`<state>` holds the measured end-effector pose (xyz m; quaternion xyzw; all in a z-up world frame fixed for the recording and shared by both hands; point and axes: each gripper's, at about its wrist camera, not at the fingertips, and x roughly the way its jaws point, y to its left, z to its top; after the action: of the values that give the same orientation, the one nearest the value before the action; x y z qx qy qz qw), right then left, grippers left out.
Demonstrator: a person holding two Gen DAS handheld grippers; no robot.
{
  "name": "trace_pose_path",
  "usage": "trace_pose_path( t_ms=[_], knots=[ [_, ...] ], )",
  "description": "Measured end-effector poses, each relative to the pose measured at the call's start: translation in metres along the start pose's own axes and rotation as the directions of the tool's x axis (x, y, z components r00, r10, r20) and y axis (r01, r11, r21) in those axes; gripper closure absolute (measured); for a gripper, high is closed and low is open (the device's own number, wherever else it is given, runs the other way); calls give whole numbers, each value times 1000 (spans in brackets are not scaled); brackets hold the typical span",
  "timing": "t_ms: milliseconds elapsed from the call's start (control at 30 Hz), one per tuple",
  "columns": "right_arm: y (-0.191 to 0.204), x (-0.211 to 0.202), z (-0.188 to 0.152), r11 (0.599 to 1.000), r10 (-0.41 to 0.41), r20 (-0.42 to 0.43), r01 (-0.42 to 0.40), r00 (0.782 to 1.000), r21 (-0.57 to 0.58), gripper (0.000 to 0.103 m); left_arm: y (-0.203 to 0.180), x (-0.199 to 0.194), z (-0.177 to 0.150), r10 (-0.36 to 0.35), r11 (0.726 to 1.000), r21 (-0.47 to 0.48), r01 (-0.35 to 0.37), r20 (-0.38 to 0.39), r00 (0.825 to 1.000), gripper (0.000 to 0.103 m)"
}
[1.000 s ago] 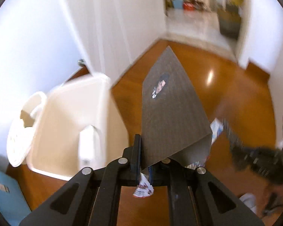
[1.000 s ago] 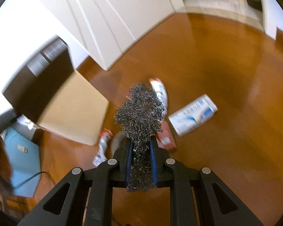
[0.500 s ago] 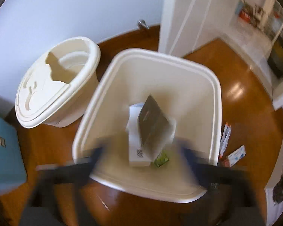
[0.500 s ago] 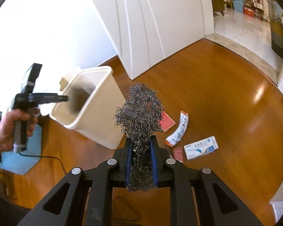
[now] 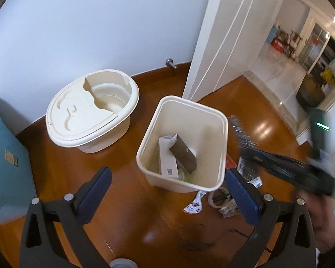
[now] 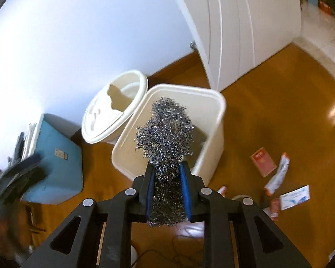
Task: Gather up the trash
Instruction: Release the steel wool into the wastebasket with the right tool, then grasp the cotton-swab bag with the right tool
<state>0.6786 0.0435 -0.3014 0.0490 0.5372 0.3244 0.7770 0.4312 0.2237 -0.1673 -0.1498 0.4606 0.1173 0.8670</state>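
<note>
- Left wrist view, going left to right: round cream lid (image 5: 90, 114) on the wooden floor (image 5: 131, 218), then the cream plastic bin (image 5: 214, 163) just beside it, with a white carton (image 5: 166, 156) and a dark card (image 5: 183, 154) lying inside.
- left gripper (image 5: 167, 187) is spread wide, nothing in it.
- Right wrist view: right gripper (image 6: 167, 174) has the silver steel-wool scrubber (image 6: 167, 131) between its pads, jaws easing open, right in front of the bin.
- Wrappers (image 6: 277, 176) lie on the floor further right.
</note>
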Motion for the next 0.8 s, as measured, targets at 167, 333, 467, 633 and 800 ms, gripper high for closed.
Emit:
trace_pose_path(
  t_ms=[167, 333, 467, 633, 800],
  knots=[
    [19, 48, 21, 997, -78, -41, 78, 996, 17, 78, 9, 5, -8, -18, 1000, -16, 17, -18, 1000, 0],
    [35, 72, 20, 995, -99, -73, 99, 992, -2, 78, 15, 7, -8, 0, 1000, -18, -1, -5, 1000, 0],
    [36, 87, 22, 990, -142, -134, 140, 981, -19, 47, 13, 4, -12, 26, 999, 29, -27, 21, 999, 0],
    [33, 66, 24, 993, -117, -135, 114, 984, -27, 31, 15, 6, -15, 47, 997, 52, -48, 25, 999, 0],
    [-8, -13, 2, 998, -64, -62, 64, 996, 0, 28, 7, 11, -21, 46, 995, 92, -48, 25, 999, 0]
  ],
)
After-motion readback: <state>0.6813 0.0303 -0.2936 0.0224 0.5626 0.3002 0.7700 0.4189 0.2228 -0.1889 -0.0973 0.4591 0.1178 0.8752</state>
